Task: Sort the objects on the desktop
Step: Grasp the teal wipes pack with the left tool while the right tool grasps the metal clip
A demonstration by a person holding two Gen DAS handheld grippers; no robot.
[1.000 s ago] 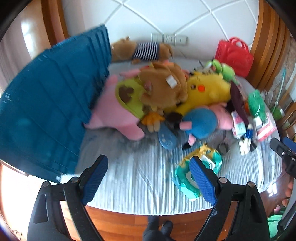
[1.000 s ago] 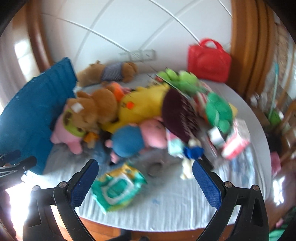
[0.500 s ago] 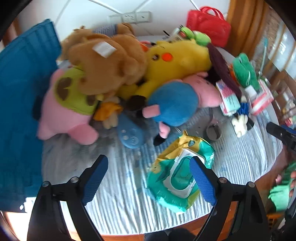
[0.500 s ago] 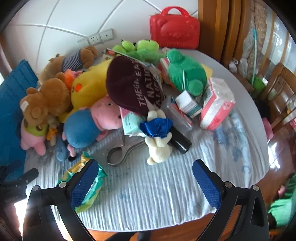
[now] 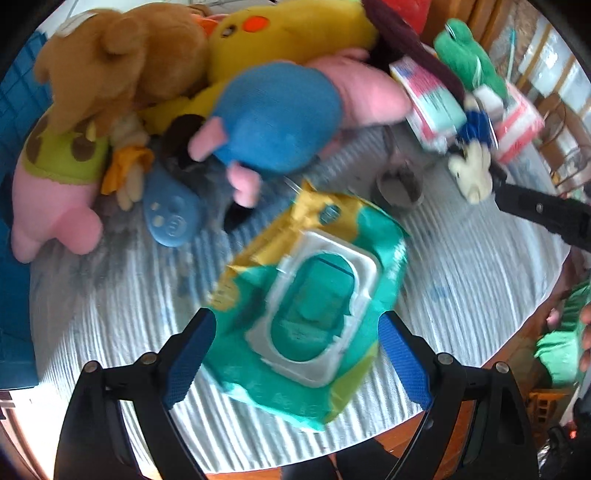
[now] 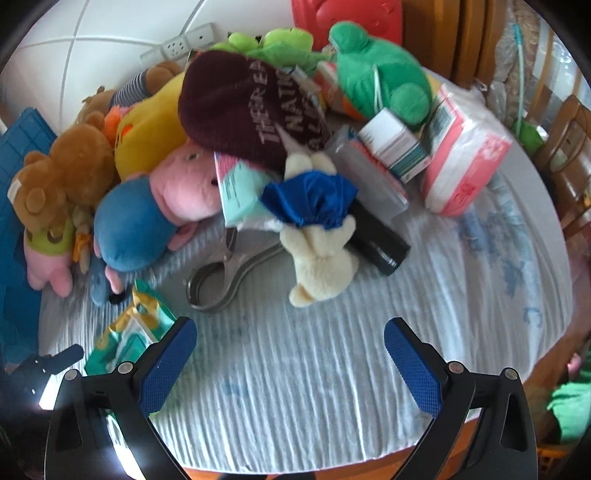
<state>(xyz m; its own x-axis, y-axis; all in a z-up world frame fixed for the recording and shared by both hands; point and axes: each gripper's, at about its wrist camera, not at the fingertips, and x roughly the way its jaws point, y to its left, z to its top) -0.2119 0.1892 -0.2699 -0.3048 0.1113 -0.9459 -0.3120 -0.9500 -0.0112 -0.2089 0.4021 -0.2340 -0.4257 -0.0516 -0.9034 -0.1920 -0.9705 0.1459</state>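
A green and yellow wet-wipes pack (image 5: pixel 306 295) lies near the table's front edge; it also shows in the right wrist view (image 6: pixel 129 336). My left gripper (image 5: pixel 295 354) is open, its blue pads on either side of the pack's near end, not closed on it. My right gripper (image 6: pixel 290 365) is open and empty over bare cloth, in front of a cream plush rabbit in a blue dress (image 6: pixel 321 236) and metal pliers (image 6: pixel 225 273). Behind lie a pink pig plush in blue (image 5: pixel 273 114), a yellow plush (image 5: pixel 291 33) and a brown bear (image 5: pixel 122 62).
A blue crate (image 6: pixel 18 155) stands at the left. A maroon cap (image 6: pixel 251 110), green frog plush (image 6: pixel 376 74), small boxes (image 6: pixel 395 144), a pink tissue pack (image 6: pixel 465 158) and a black cylinder (image 6: pixel 380 240) crowd the right back. A red bag (image 6: pixel 347 14) stands by the wall.
My left gripper has moved forward and down to the wipes pack, which now lies between its pads. My right gripper has moved closer to the rabbit and pliers.
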